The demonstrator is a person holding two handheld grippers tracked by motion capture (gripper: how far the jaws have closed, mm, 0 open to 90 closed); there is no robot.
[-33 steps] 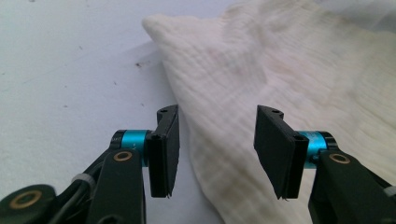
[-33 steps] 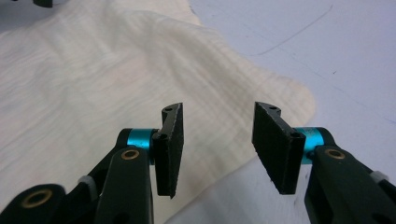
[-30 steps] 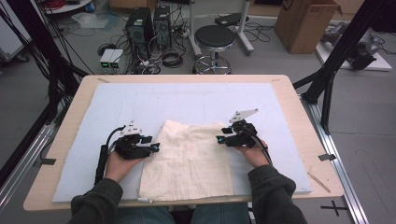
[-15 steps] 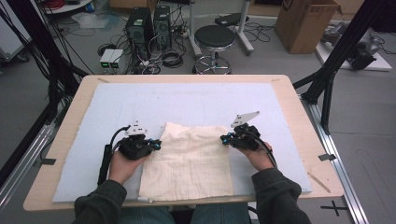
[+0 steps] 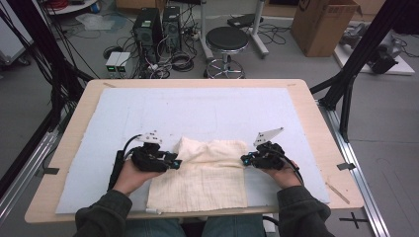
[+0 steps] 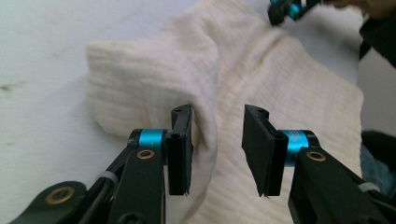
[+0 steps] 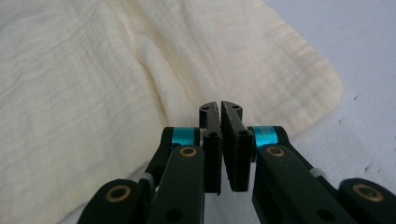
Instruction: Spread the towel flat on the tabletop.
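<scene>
A cream cloth (image 5: 207, 182) lies on the pale blue mat (image 5: 197, 111) near the table's front edge, with its far part bunched into soft folds. My left gripper (image 5: 174, 162) is at the cloth's left side; its jaws have just been opening. In the left gripper view the left gripper (image 6: 217, 140) stands open with a raised fold of the cloth (image 6: 289, 79) between the pads, not pressed. My right gripper (image 5: 245, 159) is at the cloth's right edge. In the right gripper view the right gripper (image 7: 220, 112) is shut just above the cloth (image 7: 70, 93), with no fabric visible between the pads.
The wooden table (image 5: 323, 133) borders the mat on all sides. Beyond its far edge are a black stool (image 5: 227, 39), computer towers (image 5: 158, 24) with cables, and a cardboard box (image 5: 321, 24). Black frame posts (image 5: 346, 84) rise at both sides.
The cloth's far edge has drawn a little nearer the person and bunched up. The right gripper has shifted slightly toward the person.
</scene>
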